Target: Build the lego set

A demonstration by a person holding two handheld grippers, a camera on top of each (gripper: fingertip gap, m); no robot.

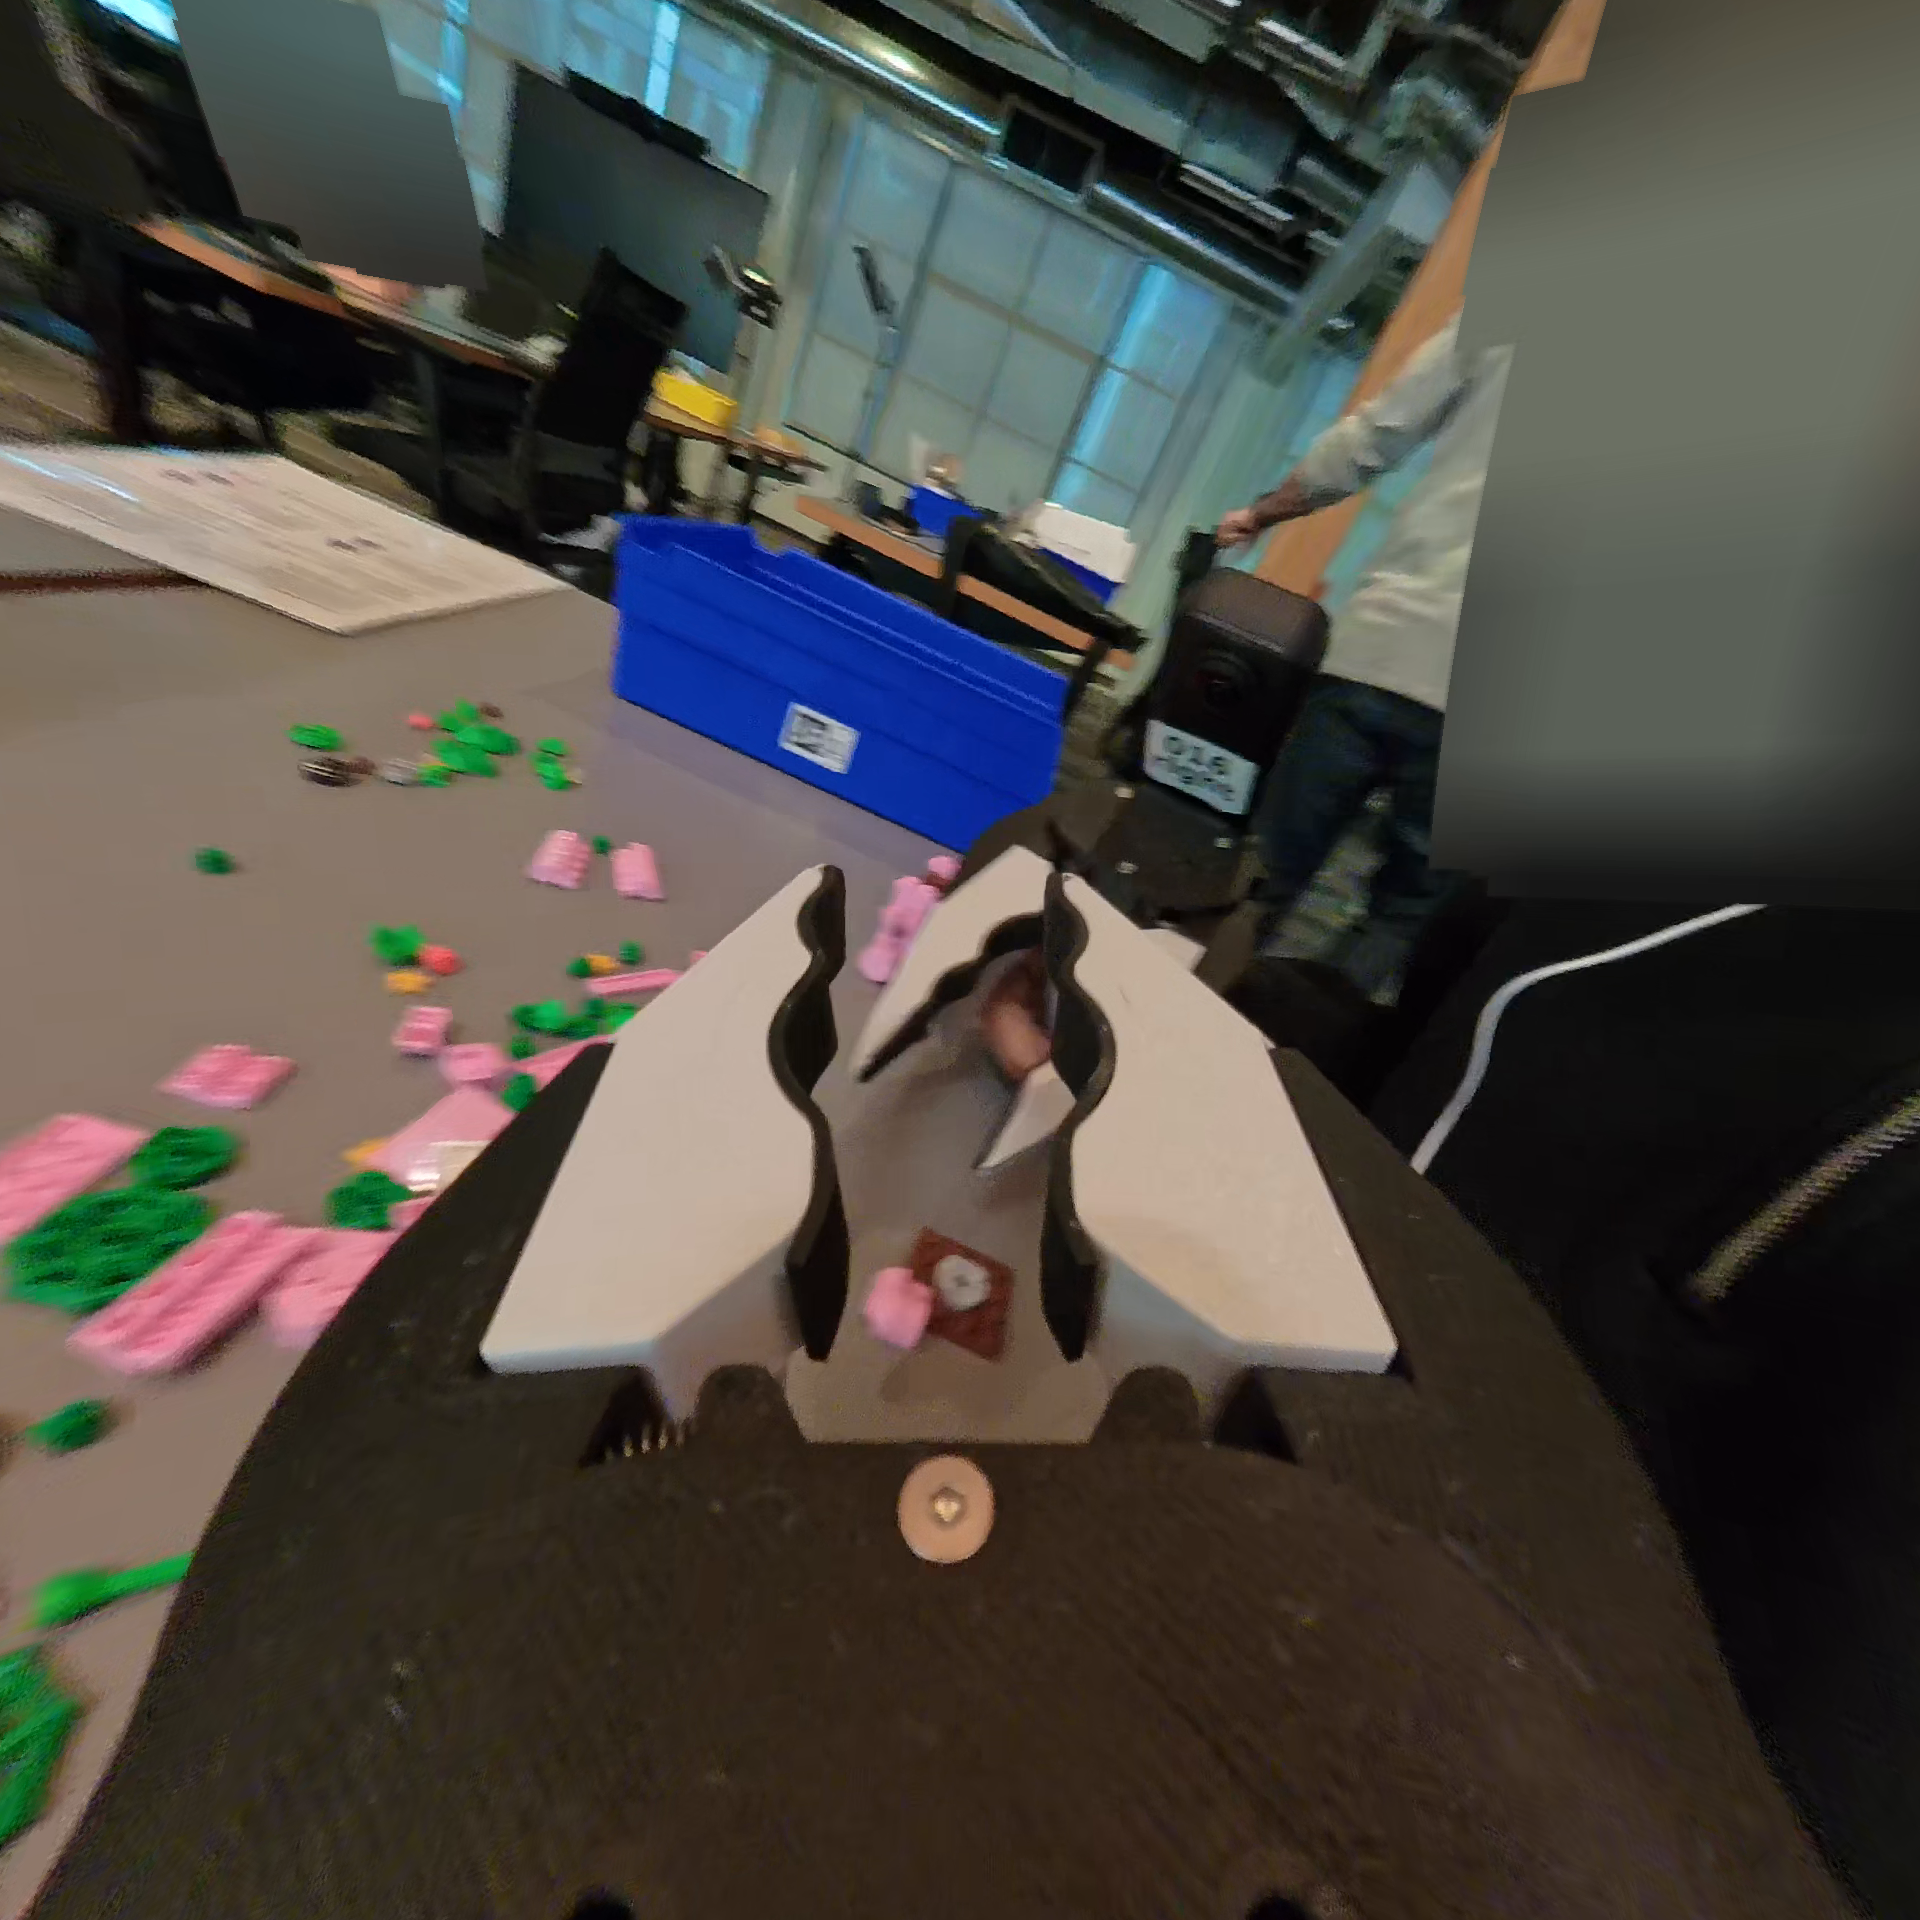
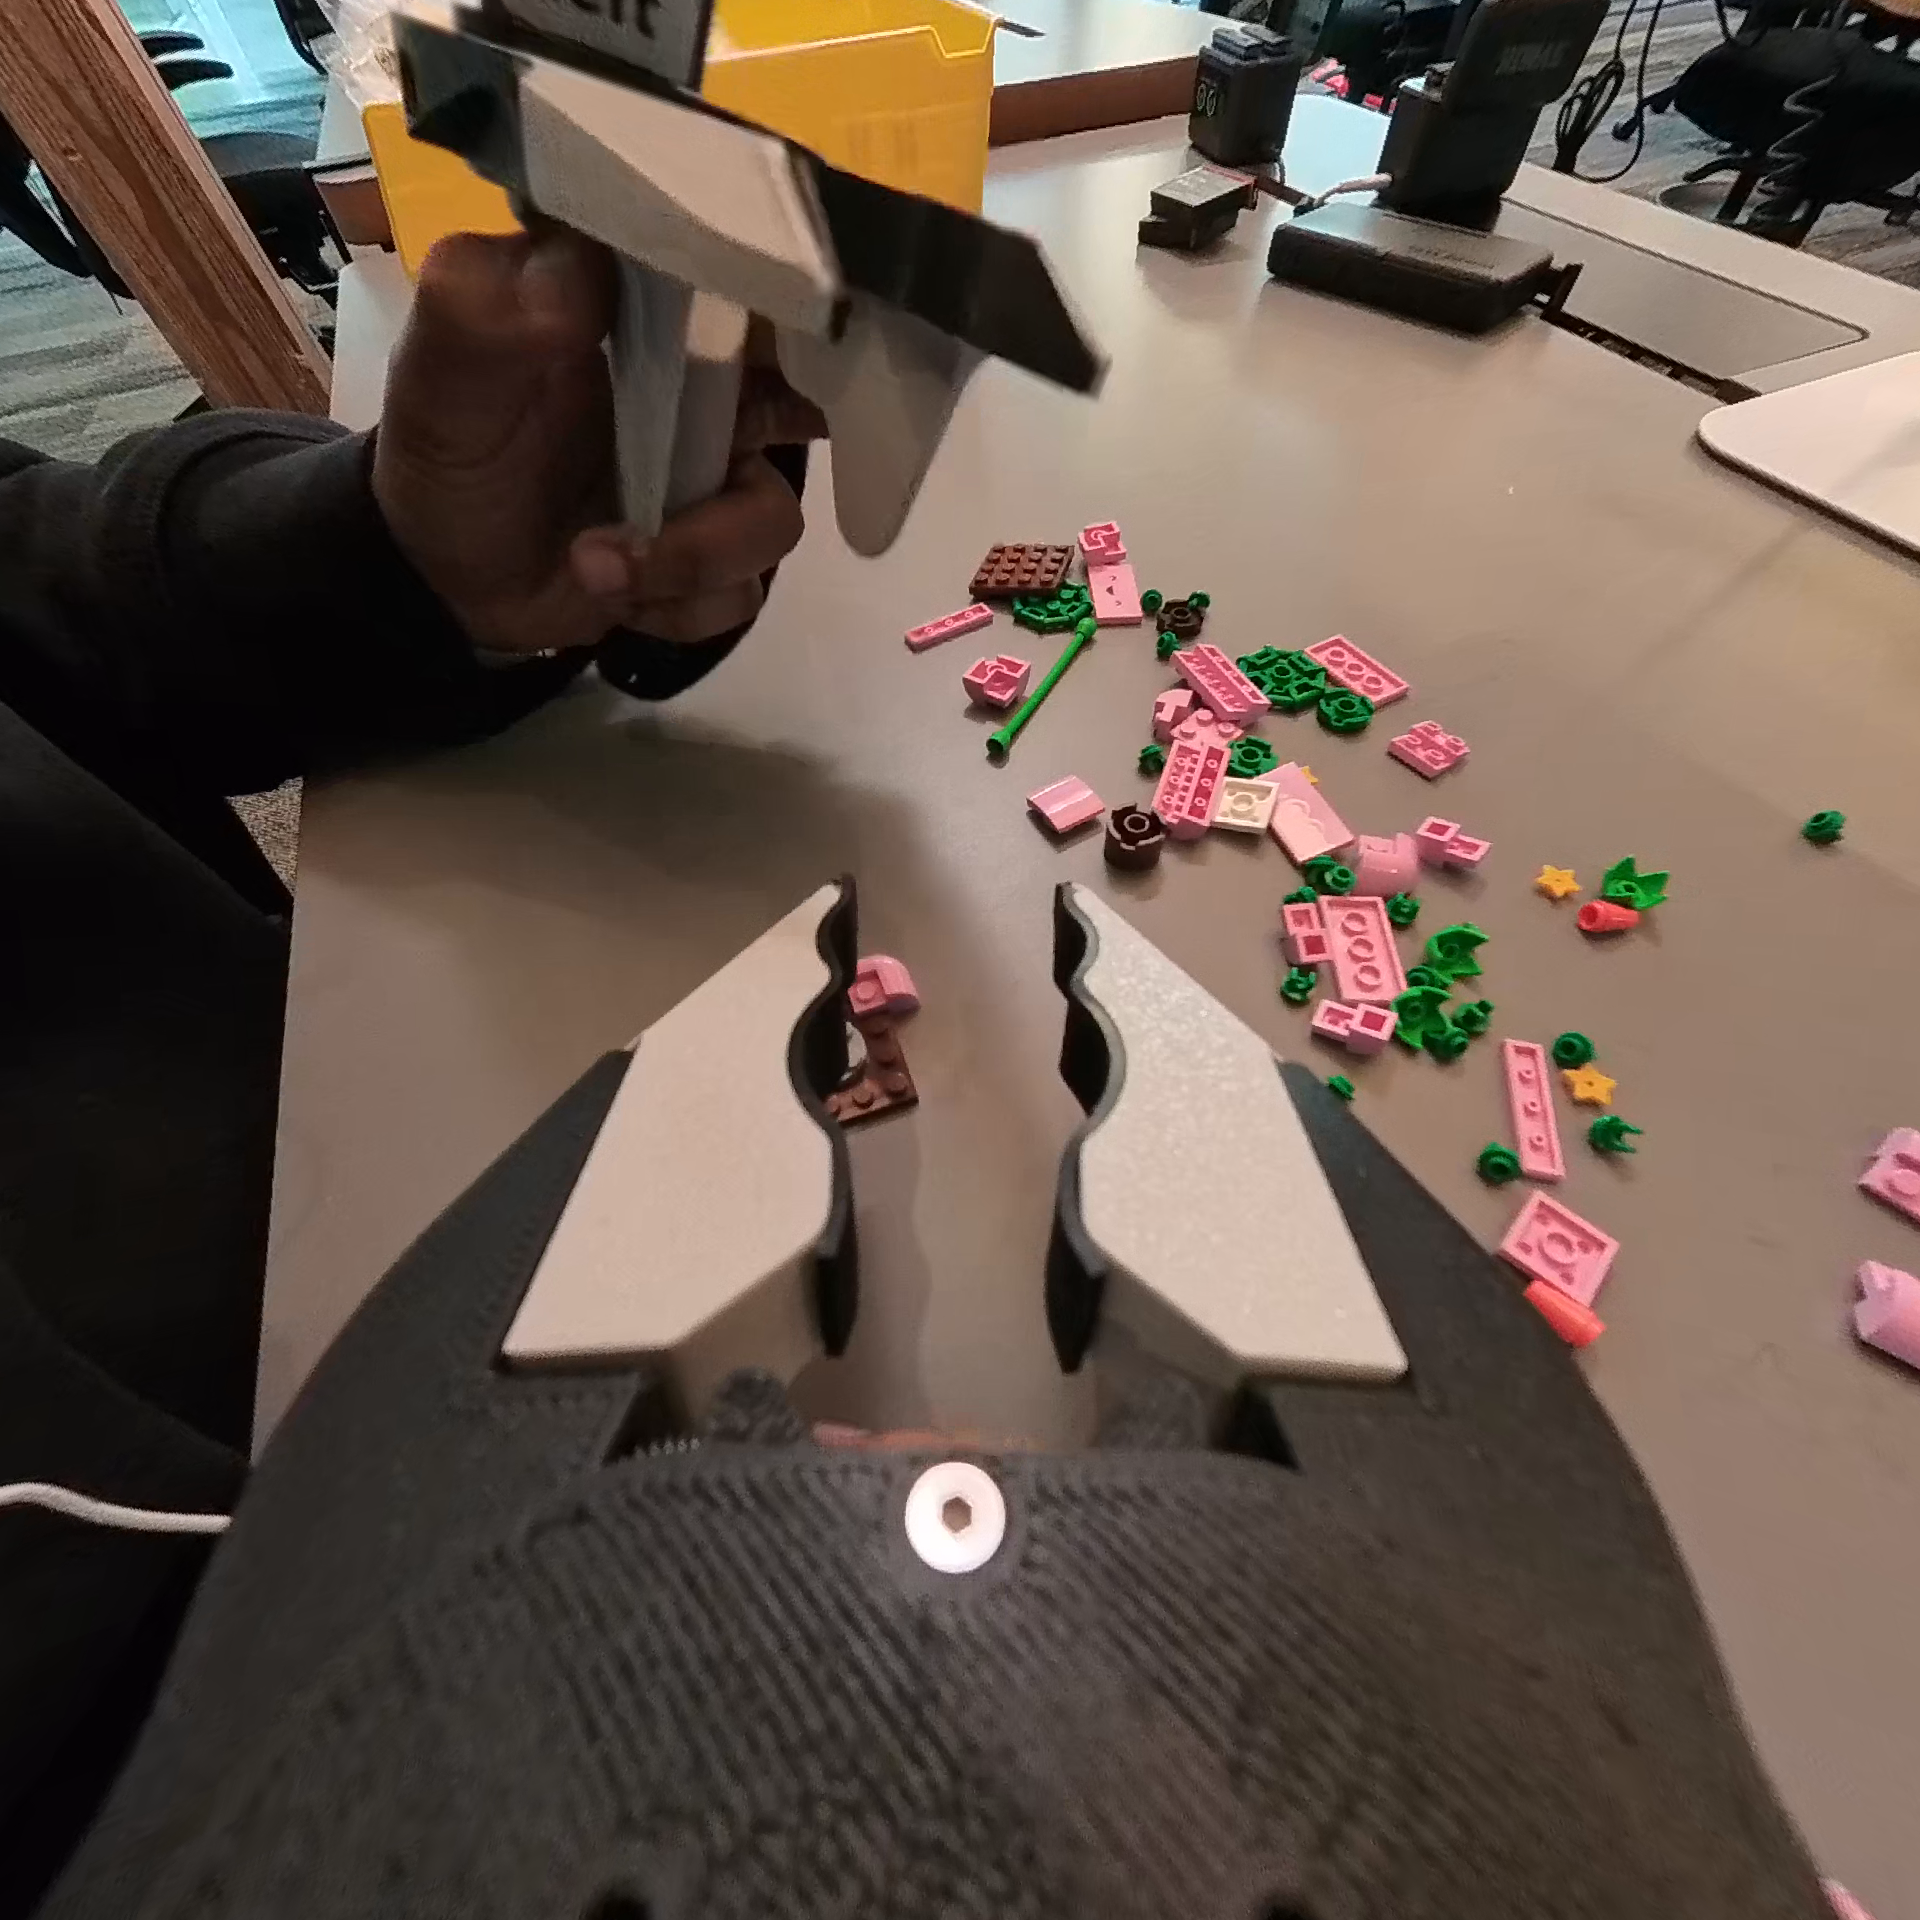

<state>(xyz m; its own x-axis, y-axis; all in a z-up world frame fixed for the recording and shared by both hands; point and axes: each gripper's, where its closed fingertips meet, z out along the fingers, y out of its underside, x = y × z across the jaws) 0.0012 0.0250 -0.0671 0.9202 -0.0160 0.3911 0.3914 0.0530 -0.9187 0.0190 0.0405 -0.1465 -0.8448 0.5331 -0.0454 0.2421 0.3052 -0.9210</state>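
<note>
Hiding part of a small brown plate (image 2: 873, 1091) with a pink piece (image 2: 883, 985) near the table's (image 2: 623, 831) left edge, the right gripper (image 2: 954, 914) stands spread, empty; the left gripper (image 1: 940, 914), spread too, blurs.

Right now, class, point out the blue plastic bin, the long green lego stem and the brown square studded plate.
Blue plastic bin (image 1: 831, 686), left wrist view, front wall.
Long green lego stem (image 2: 1042, 686), right wrist view, mid-shaft.
Brown square studded plate (image 2: 1022, 568), right wrist view, studded top.

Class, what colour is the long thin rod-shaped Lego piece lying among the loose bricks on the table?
Green. The rod shows best in the right wrist view.
</note>
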